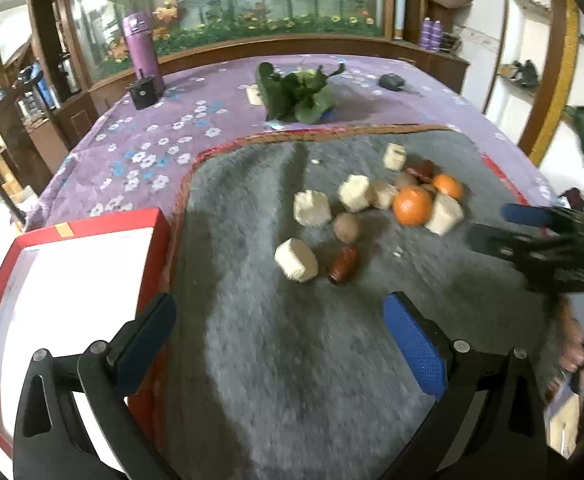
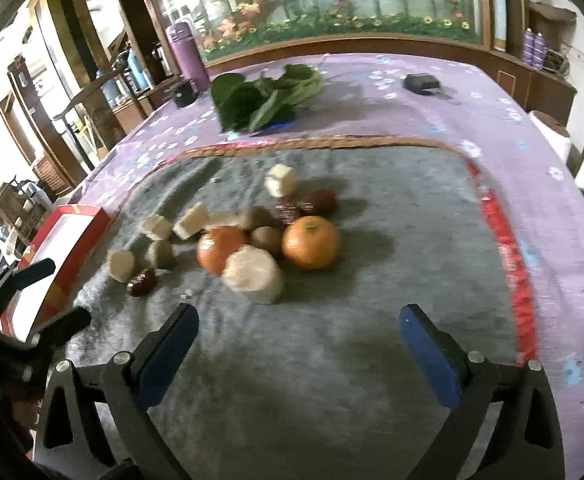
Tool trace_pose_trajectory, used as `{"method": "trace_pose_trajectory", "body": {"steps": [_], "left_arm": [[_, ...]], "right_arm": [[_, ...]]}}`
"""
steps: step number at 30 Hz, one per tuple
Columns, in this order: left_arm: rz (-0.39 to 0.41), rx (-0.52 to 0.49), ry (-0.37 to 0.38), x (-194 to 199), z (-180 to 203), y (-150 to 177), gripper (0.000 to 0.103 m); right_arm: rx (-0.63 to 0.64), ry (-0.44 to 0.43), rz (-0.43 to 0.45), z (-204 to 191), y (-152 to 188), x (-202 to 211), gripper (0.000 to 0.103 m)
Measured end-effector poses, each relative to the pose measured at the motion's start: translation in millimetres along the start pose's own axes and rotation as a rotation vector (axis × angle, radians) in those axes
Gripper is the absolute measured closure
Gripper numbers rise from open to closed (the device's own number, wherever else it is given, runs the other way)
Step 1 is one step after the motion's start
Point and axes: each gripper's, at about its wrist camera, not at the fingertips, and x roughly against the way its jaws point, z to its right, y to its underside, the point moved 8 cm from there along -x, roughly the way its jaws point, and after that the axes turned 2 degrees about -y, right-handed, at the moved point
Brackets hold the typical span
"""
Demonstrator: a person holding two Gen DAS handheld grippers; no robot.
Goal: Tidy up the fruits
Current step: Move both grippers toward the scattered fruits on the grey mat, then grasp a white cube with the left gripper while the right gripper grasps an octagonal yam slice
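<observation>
Fuzz covers most of the work surface: a grey, short-piled mat (image 1: 292, 340) with a red and tan woven border, laid over a purple tablecloth (image 1: 151, 148) printed with small white and blue flowers. At the mat's left edge stands a shallow red box (image 1: 71, 280) with a smooth white inside, nothing in it.

The fruits sit in a loose heap near the middle of the mat. Two round oranges (image 2: 311, 242) with glossy dimpled skin lie among pale, cream-coloured chunky pieces (image 1: 296, 260) with cut, faceted sides. A dull brown rounded fruit (image 1: 347, 227) and a dark red, wrinkled oblong one (image 1: 344, 265) lie just beside them; more red pieces sit at the far side of the heap. Beyond the mat lies a bunch of leafy greens (image 2: 259, 100), with a purple flask (image 1: 139, 48) and a small dark object (image 2: 422, 82) further off.

The left gripper (image 1: 279, 344) hovers low over bare mat, its blue-padded fingers spread wide and holding nothing. The right gripper (image 2: 298, 356) is likewise spread apart and unladen, pointing at the heap from the near side, the closest cream piece just ahead of it.
</observation>
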Motion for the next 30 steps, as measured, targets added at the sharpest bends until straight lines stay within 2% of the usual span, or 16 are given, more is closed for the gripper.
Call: {"method": "trace_pose_trajectory", "body": {"steps": [2, 3, 7, 8, 10, 13, 14, 15, 16, 17, 19, 21, 23, 25, 30], "left_arm": [[0.028, -0.01, 0.029, 4.1, 0.4, 2.3, 0.0], [0.068, 0.0, 0.029, 3.3, 2.1, 2.7, 0.0], [0.067, 0.043, 0.016, 0.7, -7.8, -7.0, 0.0], [0.071, 0.033, -0.021, -1.2, -8.6, -11.4, 0.0], [0.064, -0.011, -0.049, -5.7, -5.2, -16.3, 0.0], [0.036, -0.04, -0.031, -13.8, 1.1, -16.9, 0.0], [0.033, -0.046, -0.005, -16.9, 5.1, -17.2, 0.001], [0.035, -0.045, 0.01, -17.8, 7.0, -17.1, 0.006], [0.027, -0.047, 0.031, -20.5, 9.5, -17.3, 0.01], [0.013, -0.048, 0.062, -24.2, 12.6, -17.1, 0.019], [0.005, -0.05, 0.088, -28.8, 16.4, -17.1, 0.029], [-0.009, -0.052, 0.108, -35.1, 20.6, -17.0, 0.048], [-0.024, -0.039, 0.121, -41.4, 21.1, -16.8, 0.055], [-0.022, -0.018, 0.141, -44.3, 20.0, -17.6, 0.056], [-0.034, 0.001, 0.157, -47.1, 18.6, -21.6, 0.066]], "right_arm": [[0.008, -0.003, -0.014, -7.5, 0.6, -5.4, 0.005], [0.012, 0.012, -0.017, -9.9, 0.0, -8.7, 0.009], [0.011, 0.021, -0.022, -15.8, -0.5, -13.4, 0.016], [0.012, 0.026, -0.027, -17.0, -1.8, -15.9, 0.022], [0.007, 0.015, -0.04, -19.3, -2.8, -21.5, 0.032], [0.017, 0.034, -0.043, -20.2, -3.7, -27.3, 0.044], [0.029, 0.05, -0.046, -20.3, -3.8, -28.7, 0.052], [0.038, 0.061, -0.043, -21.4, -4.9, -29.9, 0.063], [0.045, 0.059, -0.041, -21.5, -5.1, -30.0, 0.07], [0.043, 0.043, -0.037, -21.6, -5.4, -29.7, 0.075], [0.017, -0.002, -0.03, -18.3, -5.9, -29.0, 0.075], [-0.009, -0.053, -0.022, -13.9, -6.2, -28.3, 0.075], [-0.035, -0.1, -0.014, -10.3, -6.5, -27.6, 0.075], [-0.054, -0.127, -0.012, -9.4, -7.4, -27.4, 0.075], [-0.054, -0.146, -0.01, -10.2, -8.0, -27.3, 0.074]]}}
